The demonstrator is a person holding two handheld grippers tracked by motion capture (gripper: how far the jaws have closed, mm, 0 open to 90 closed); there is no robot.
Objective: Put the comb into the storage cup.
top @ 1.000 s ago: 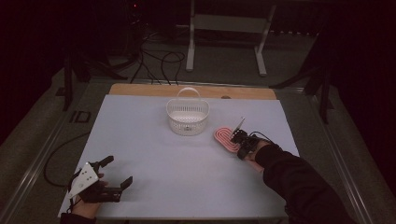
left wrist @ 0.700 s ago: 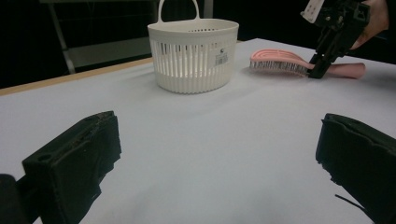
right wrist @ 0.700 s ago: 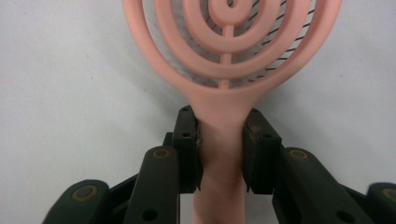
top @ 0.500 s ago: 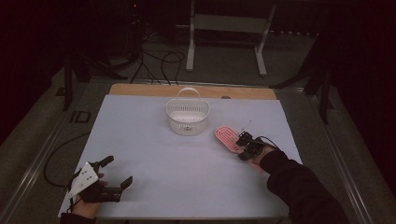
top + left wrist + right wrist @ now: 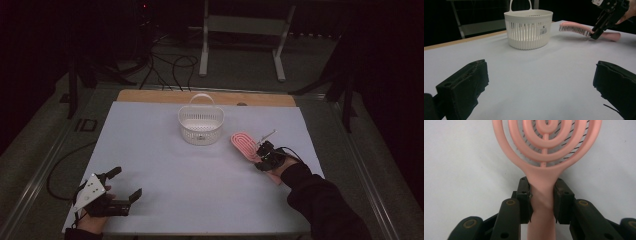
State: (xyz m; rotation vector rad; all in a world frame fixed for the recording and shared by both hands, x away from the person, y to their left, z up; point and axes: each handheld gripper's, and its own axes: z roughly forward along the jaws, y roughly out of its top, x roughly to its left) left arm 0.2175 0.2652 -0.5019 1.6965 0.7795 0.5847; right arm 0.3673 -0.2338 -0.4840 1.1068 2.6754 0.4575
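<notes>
Beside the basket (image 5: 201,126), the right tool (image 5: 541,195) clamped the brush (image 5: 546,152) by its neck for lifting; the left tool (image 5: 541,85) rested apart.

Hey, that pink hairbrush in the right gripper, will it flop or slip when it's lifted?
The pink hairbrush looks like rigid moulded plastic, so probably stiff. Its open ringed head suggests it is light. The right gripper clamps the smooth handle, so it might pivot slightly.

Recording lab or studio: a white-covered table (image 5: 200,200) in a dark room, a metal stand (image 5: 242,30) and loose floor cables (image 5: 172,65) well beyond the fingers, and a rail frame (image 5: 40,175) flanking the table.
</notes>
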